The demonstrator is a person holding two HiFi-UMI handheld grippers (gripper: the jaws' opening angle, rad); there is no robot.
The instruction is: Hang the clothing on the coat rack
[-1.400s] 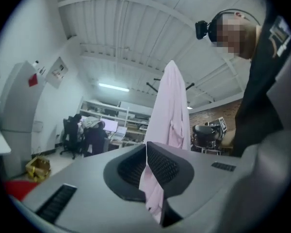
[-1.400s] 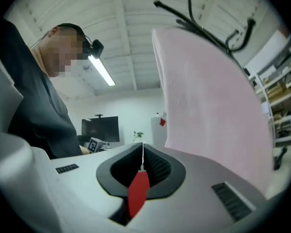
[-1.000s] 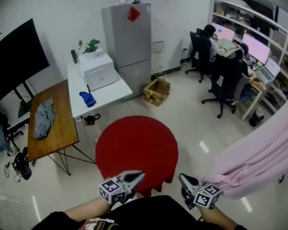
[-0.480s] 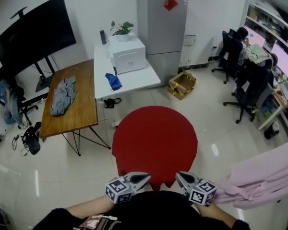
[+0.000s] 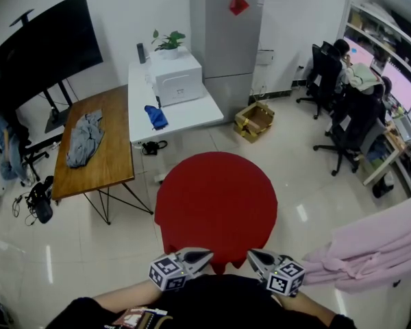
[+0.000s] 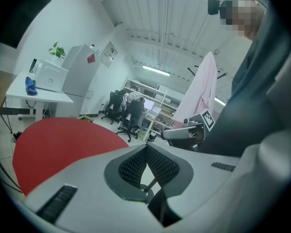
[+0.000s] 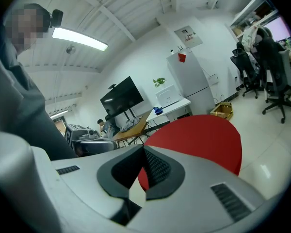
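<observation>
A pink garment (image 5: 373, 249) hangs down at the right edge of the head view; in the left gripper view it (image 6: 203, 89) drapes from a dark rack whose hooks (image 6: 222, 74) stick out beside it. A grey garment (image 5: 84, 137) lies on the wooden table (image 5: 116, 170). My left gripper (image 5: 207, 255) and right gripper (image 5: 251, 254) are held low and close to my body, at the near edge of the round red table (image 5: 216, 197). Both are shut with nothing in them. Neither touches any clothing. The left gripper's (image 6: 146, 147) camera also sees the right gripper's marker cube (image 6: 207, 120).
A blue cloth (image 5: 155, 116) and a white machine (image 5: 177, 81) sit on the white table. Behind stand a grey fridge (image 5: 226, 40), a cardboard box (image 5: 253, 120) and a large black screen (image 5: 41, 50). People sit on office chairs (image 5: 342, 125) at the desks on the right.
The head view has swung left since a second ago, so the pink garment now shows smaller at the right edge. Both grippers stay shut and low, a little closer together.
</observation>
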